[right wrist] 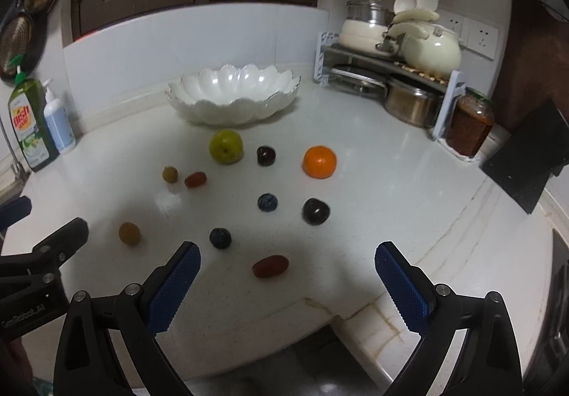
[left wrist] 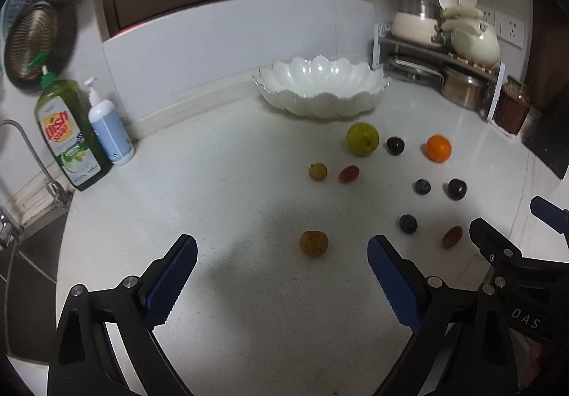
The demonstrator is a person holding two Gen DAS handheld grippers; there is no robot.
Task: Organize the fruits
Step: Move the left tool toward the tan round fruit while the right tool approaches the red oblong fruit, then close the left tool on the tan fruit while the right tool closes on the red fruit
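Observation:
Several small fruits lie loose on the white counter [left wrist: 220, 182] in front of an empty white scalloped bowl [left wrist: 322, 90] [right wrist: 233, 95]. My left gripper [left wrist: 282, 253] is open, and a brown longan [left wrist: 313, 243] lies just ahead between its blue pads. My right gripper [right wrist: 288, 261] is open too, with a red grape [right wrist: 270, 266] on the counter between its fingertips. Farther off lie a green plum [right wrist: 226, 146], an orange [right wrist: 319, 161], dark plums [right wrist: 315, 211] [right wrist: 266, 155], two blueberries [right wrist: 220, 237] [right wrist: 267, 202], another grape [right wrist: 195, 179] and a second longan [right wrist: 170, 174].
A green dish-soap bottle [left wrist: 67, 136] and a white pump bottle [left wrist: 108, 126] stand at the left by the sink tap [left wrist: 32, 161]. At the back right a rack [right wrist: 387, 76] holds pots, beside a jar [right wrist: 469, 126]. The counter's front edge [right wrist: 355, 325] runs under my right gripper.

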